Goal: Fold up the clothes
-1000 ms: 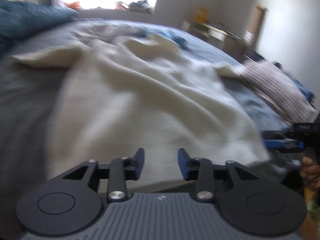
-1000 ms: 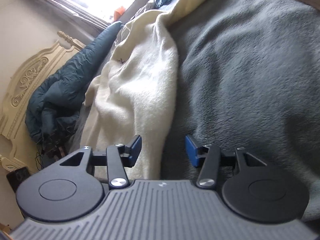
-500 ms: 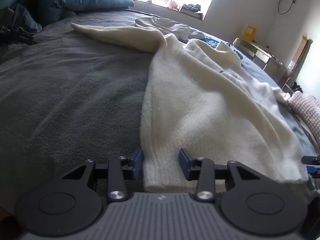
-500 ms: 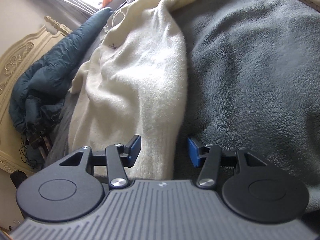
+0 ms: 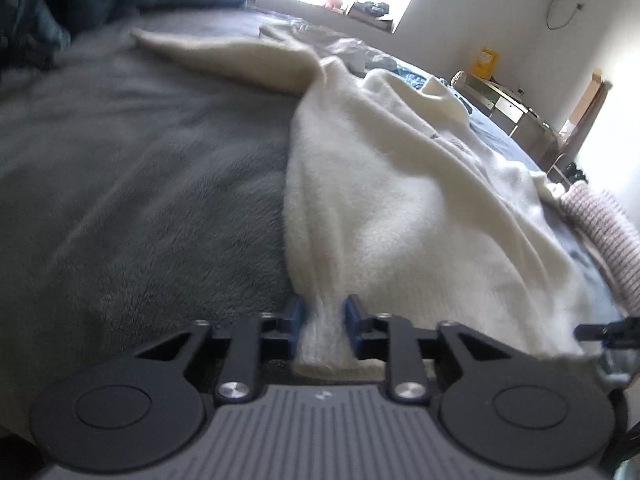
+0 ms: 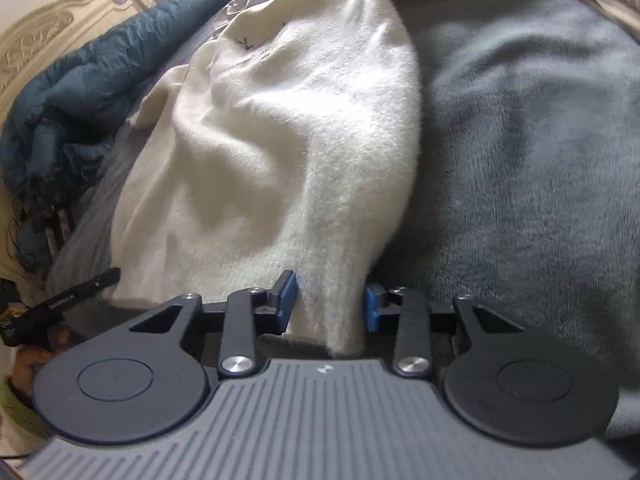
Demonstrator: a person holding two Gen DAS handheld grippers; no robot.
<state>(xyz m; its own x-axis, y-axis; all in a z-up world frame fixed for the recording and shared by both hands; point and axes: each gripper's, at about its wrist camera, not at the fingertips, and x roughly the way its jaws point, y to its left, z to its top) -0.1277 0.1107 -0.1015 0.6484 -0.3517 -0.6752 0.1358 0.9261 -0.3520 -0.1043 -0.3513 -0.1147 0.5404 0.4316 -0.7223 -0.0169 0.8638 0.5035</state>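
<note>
A cream fuzzy sweater (image 5: pixel 400 216) lies spread on a grey blanket (image 5: pixel 140 184) on a bed. My left gripper (image 5: pixel 322 314) is shut on the sweater's left hem corner, the fabric bunched between the blue pads. My right gripper (image 6: pixel 330 304) is shut on the right hem corner of the same sweater (image 6: pixel 288 128), fabric pinched between its pads. One sleeve (image 5: pixel 224 58) stretches away to the far left. The right gripper's tip shows at the right edge of the left wrist view (image 5: pixel 608 330).
A dark teal duvet (image 6: pixel 92 80) is heaped by the carved headboard (image 6: pixel 48 32). A pink striped garment (image 5: pixel 600 232) lies at the right edge of the bed. More clothes (image 5: pixel 360 54) lie beyond the sweater. A desk (image 5: pixel 504 100) stands by the far wall.
Both grippers have closed on the sweater's hem corners; half a second ago they were open around the hem. The fabric now bunches between the pads.
</note>
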